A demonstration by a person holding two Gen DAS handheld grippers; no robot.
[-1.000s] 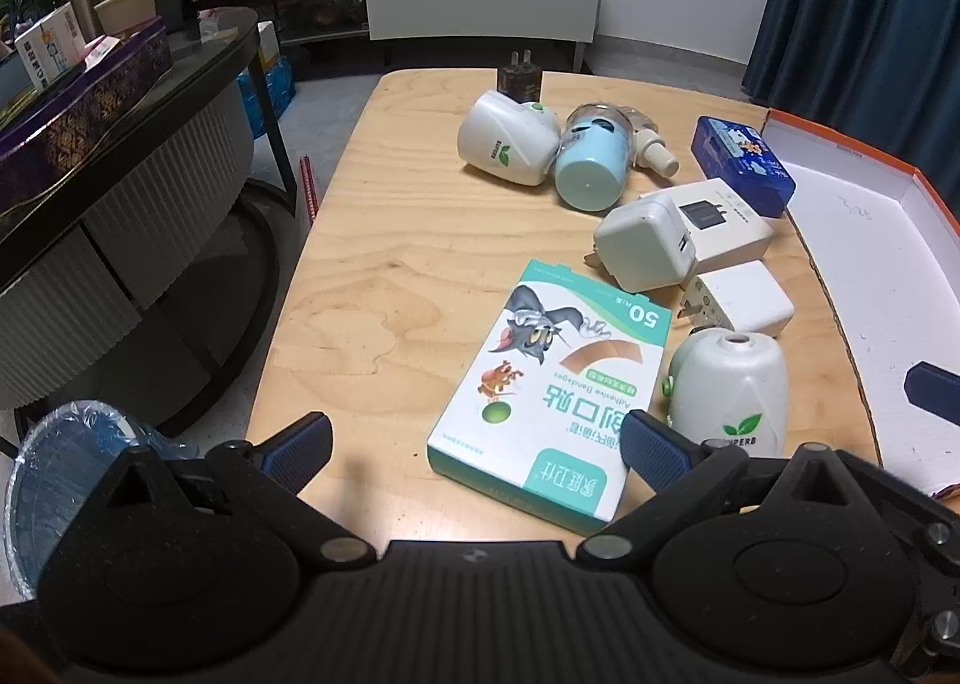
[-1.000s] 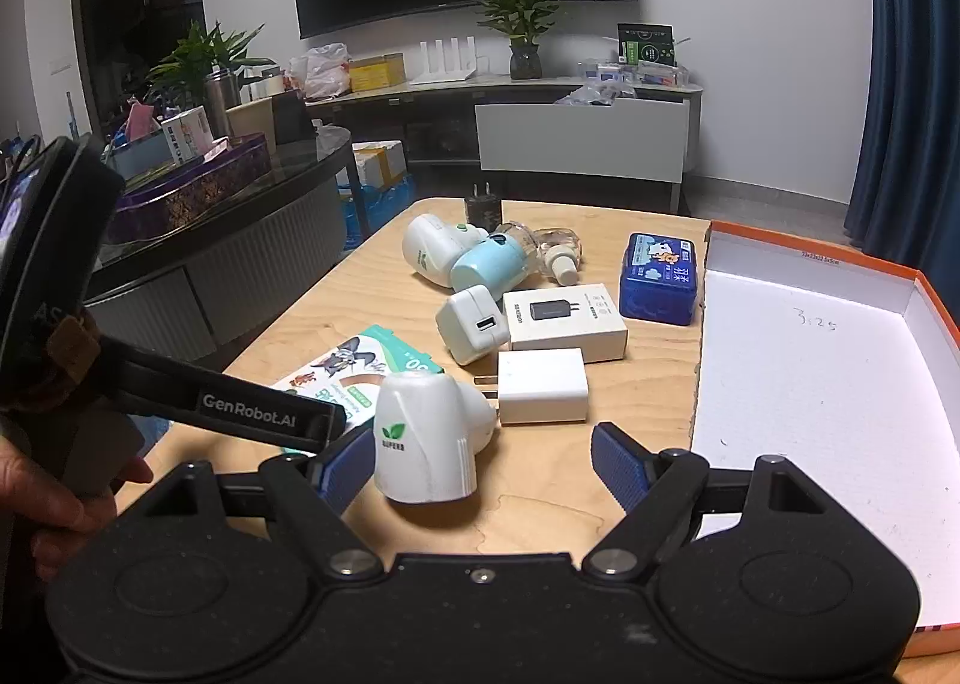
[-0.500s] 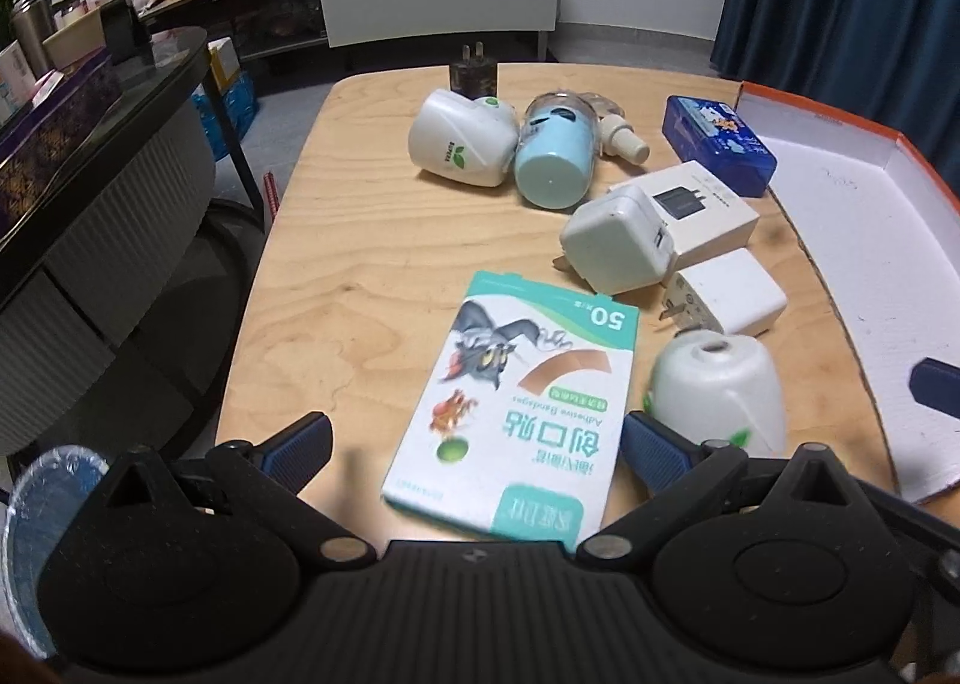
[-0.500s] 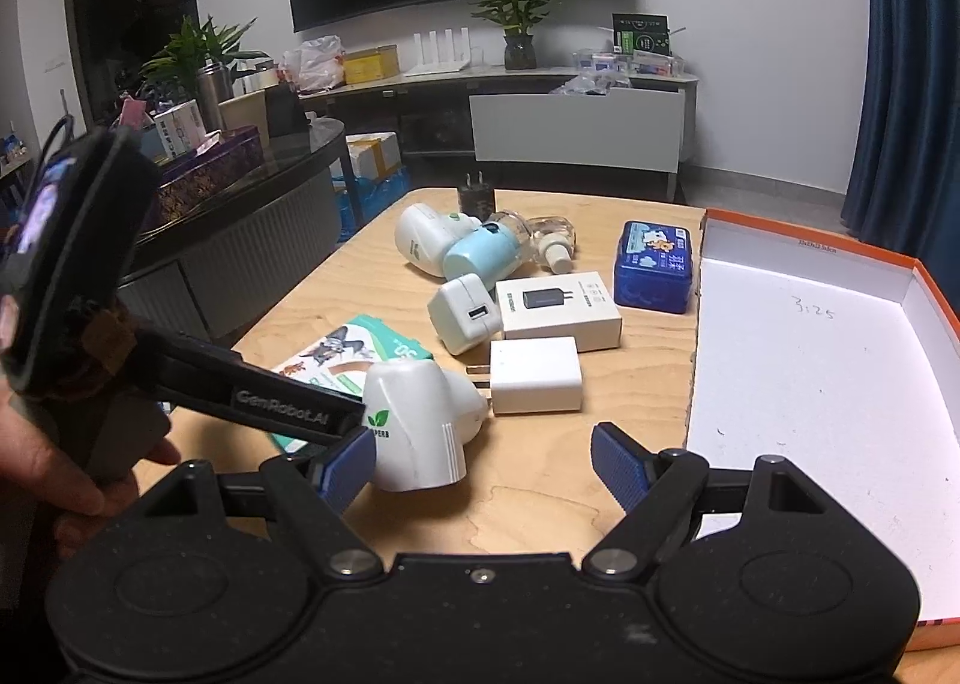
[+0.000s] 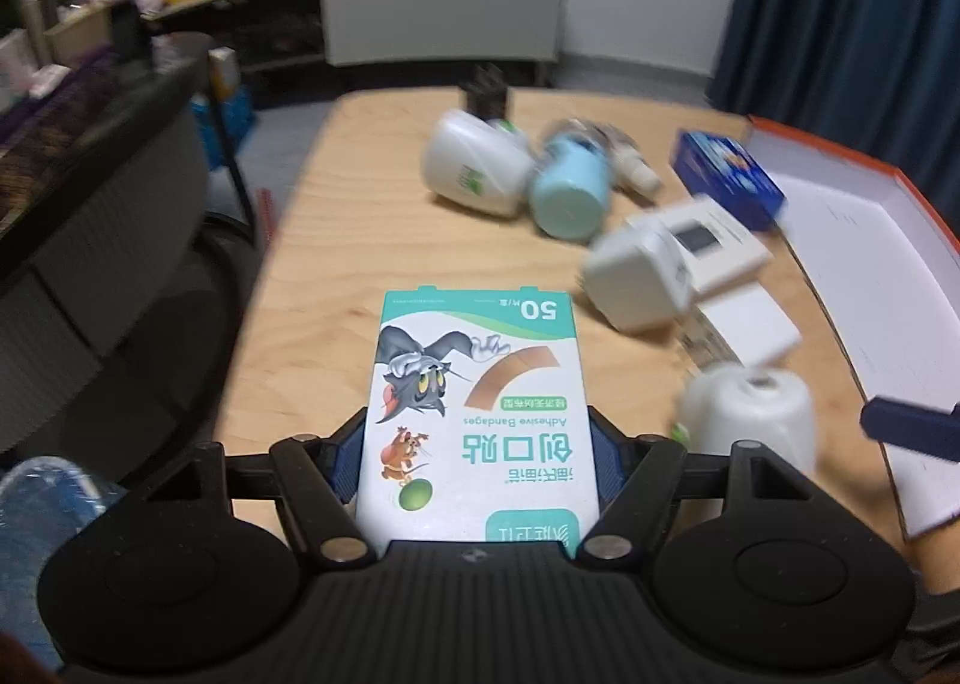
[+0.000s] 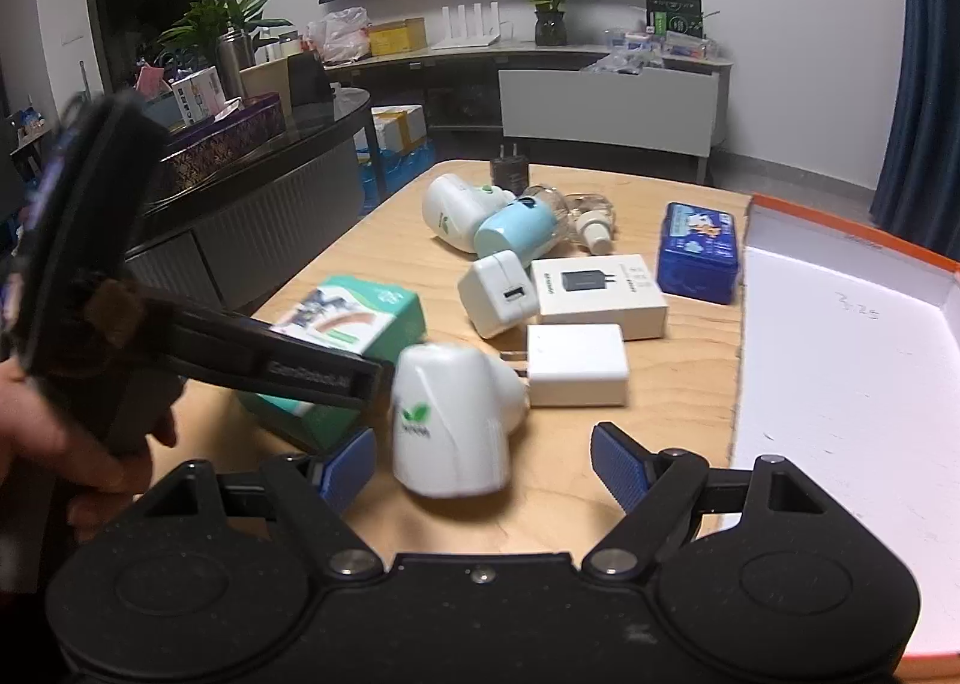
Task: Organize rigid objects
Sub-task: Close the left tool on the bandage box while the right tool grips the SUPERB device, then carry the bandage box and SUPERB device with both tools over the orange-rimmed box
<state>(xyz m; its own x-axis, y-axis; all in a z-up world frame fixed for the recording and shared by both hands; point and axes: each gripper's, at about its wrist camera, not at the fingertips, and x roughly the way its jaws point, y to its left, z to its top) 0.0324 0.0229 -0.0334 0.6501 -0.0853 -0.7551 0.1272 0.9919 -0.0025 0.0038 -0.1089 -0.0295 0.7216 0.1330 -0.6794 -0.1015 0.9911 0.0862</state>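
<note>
Fingers (image 5: 345,459) of left gripper (image 5: 474,462) closing around bandage box (image 5: 474,384).

The left gripper (image 5: 477,459) is showing a matte black ribbed body, two round black discs, angular black linkage arms, silver pivot screws and blue ribbed pads (image 5: 603,459). The right gripper (image 6: 483,462) is looking the same. Seen from the right wrist, the left finger is bearing pale blurred lettering.
</note>
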